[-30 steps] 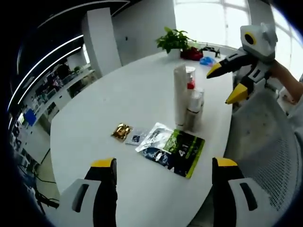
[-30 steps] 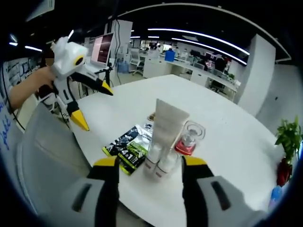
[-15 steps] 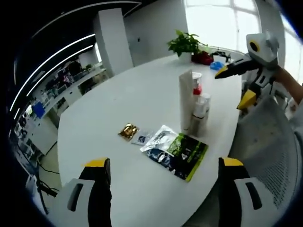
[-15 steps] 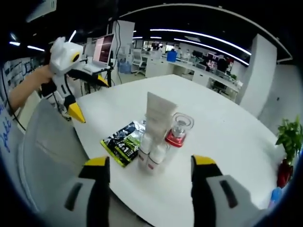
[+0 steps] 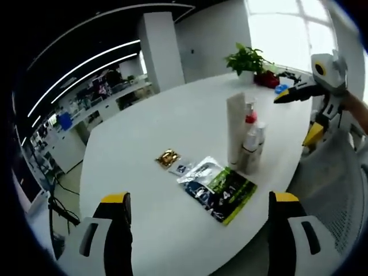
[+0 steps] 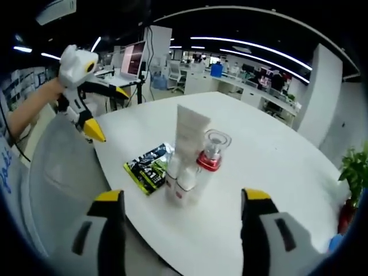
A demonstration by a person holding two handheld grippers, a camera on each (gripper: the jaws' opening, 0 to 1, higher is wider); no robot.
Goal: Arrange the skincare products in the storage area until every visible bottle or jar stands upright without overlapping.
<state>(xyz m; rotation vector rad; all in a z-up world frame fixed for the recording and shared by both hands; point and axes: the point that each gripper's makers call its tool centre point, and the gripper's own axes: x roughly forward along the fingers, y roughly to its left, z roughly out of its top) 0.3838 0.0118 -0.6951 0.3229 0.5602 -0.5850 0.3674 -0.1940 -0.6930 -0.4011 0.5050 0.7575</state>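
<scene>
Legibly, "4" on green-black sachet (image 5: 224, 192)

The surface (image 5: 149, 132) is smooth, matt white. On it lie a glossy black-and-green foil pouch (image 5: 225, 194), a silvery crinkled sachet (image 5: 198, 171) and a shiny gold wrapper (image 5: 167, 157). The tube (image 6: 188, 133) looks matt plastic (its neighbour, a clear-capped bottle (image 6: 212, 150), glints).

table (image 5: 144, 126): carrying everything
bottles (image 5: 250, 150): standing bunched together, touching the upright tube (image 5: 235, 127)
sachets (image 5: 217, 188): lying flat just beside the bottles
plant (image 5: 248, 59): sitting at the table's far edge
</scene>
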